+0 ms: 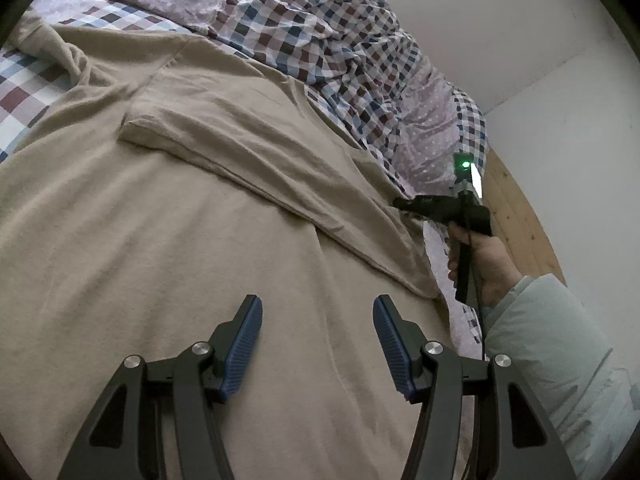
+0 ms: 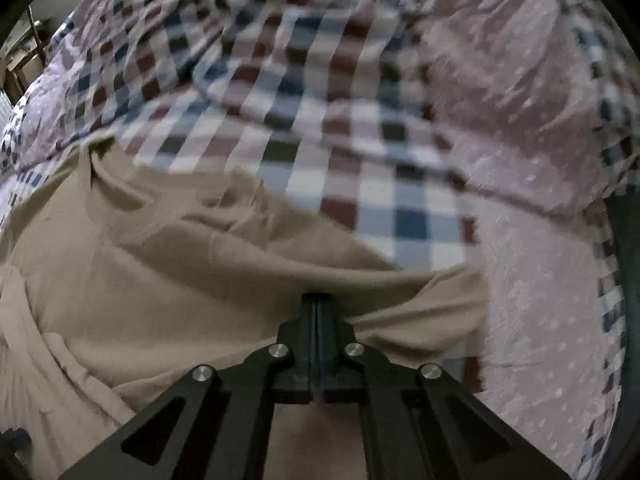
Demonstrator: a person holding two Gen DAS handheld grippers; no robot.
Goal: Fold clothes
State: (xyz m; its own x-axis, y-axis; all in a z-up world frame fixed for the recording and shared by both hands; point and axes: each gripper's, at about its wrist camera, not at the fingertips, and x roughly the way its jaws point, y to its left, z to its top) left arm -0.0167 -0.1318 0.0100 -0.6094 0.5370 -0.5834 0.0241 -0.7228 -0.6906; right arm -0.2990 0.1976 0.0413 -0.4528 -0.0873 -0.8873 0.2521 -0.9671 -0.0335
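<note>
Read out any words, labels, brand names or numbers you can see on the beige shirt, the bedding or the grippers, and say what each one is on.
None can be read.
Beige shirt: plain, no print or tag showing.
Checked bedding: pattern only, no lettering.
Left gripper and right gripper: no markings visible.
The right wrist view is blurred, so small print there could not be read anyway.

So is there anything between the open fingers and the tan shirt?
Nothing visible. The left gripper hangs open right over the tan shirt, with only bare cloth showing between its fingers. The right gripper is already shut on the shirt's edge by the checked bedding.
</note>
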